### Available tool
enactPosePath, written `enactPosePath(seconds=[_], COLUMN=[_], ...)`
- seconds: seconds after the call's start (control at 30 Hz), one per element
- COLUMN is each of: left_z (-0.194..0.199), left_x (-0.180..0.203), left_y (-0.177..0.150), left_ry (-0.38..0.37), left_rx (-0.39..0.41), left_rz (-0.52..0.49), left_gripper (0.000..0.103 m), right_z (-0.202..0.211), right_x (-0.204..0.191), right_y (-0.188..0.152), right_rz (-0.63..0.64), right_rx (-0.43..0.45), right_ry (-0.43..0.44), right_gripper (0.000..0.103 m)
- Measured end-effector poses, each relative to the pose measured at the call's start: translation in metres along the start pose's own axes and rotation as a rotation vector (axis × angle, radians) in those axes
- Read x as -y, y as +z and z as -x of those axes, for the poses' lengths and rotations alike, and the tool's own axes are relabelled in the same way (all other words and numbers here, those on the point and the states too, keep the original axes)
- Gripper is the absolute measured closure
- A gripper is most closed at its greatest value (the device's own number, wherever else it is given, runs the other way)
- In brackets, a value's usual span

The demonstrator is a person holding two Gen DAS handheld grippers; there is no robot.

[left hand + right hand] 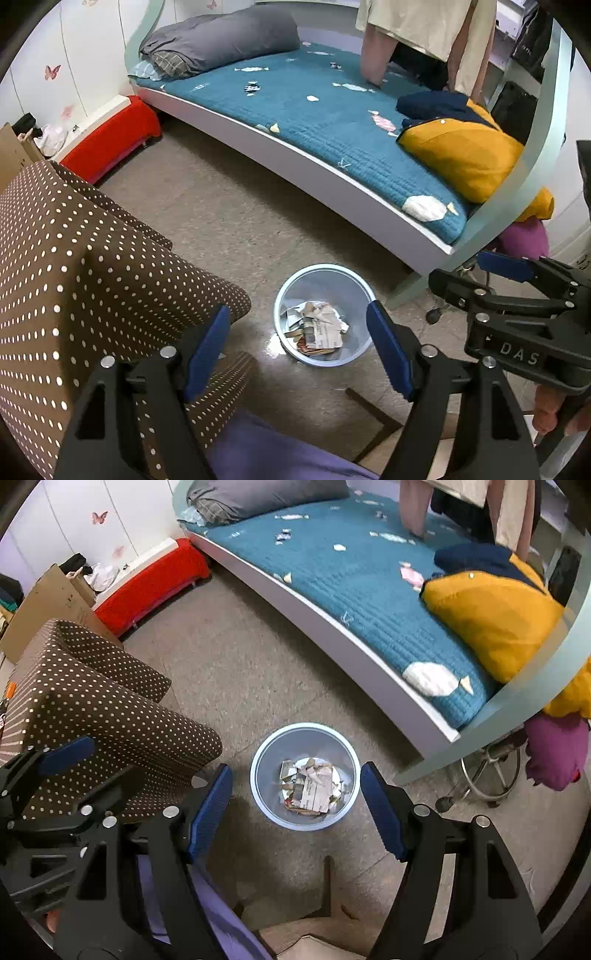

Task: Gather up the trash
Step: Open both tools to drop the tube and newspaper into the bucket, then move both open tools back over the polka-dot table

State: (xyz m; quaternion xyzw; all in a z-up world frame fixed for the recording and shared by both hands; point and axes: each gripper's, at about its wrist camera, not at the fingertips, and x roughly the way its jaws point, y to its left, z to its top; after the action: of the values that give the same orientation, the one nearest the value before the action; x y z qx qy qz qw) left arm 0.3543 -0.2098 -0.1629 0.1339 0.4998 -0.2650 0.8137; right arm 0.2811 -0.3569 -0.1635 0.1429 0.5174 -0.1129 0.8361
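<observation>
Item: crumpled printed paper scraps [309, 787] inside round pale-blue plastic wastebasket [258, 775], floor, twelve o'clock. Likely light, crushable; pinch a raised fold. Left hand-held gripper [297, 349] and right hand-held gripper [295, 808]: jaws apart, empty.

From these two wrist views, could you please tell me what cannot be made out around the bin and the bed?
- Bottom of the bin: hidden under crumpled paper, both views.
- Scraps on the bed: too small to identify, both views.
- Floor under the bed: hidden by its white frame.
- Person beside the bed: cut off by the top edge.
- Chair base: partly behind the frame, right view.
</observation>
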Motion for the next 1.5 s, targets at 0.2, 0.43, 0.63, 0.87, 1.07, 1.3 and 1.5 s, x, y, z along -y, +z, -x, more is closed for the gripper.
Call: enactPosePath(seconds=[0.2,0.43,0.63,0.87,1.07,1.3,1.5], left_z=[0.019,0.046,0.071,0.103,0.126,0.153,0.177], left_x=[-0.005,-0.016,-0.03,-0.061,-0.092,-0.137,-0.183], left_y=[-0.002,-0.003,-0.007,-0.021,-0.038,-0.062,-0.09], left_ry=[0.005,0.017,0.061,0.116,0.163,0.251,0.326], left_rx=[0.031,0.076,0.132,0.182,0.204,0.227,0.237], left_rz=[0.008,0.034,0.067,0.121,0.179,0.272,0.356], left_gripper=[0.027,0.027,0.027,0.024,0.022,0.019,0.014], right_z=[0.024,0.043,0.056,0.069,0.076,0.075,0.074], right_x=[-0.012,-0.025,-0.042,-0.071,-0.108,-0.159,-0.202], right_y=[-0.001,0.0,-0.001,0.002,0.003,0.003,-0.003], right_rz=[0.037,0.061,0.061,0.088,0.142,0.226,0.316], right_rx=[0.058,0.11,0.135,0.158,0.166,0.154,0.144], right_ry=[-0.002,0.009,0.058,0.134,0.187,0.236,0.265], right_gripper=[0.032,0.032,0.032,0.031,0.031,0.03,0.027])
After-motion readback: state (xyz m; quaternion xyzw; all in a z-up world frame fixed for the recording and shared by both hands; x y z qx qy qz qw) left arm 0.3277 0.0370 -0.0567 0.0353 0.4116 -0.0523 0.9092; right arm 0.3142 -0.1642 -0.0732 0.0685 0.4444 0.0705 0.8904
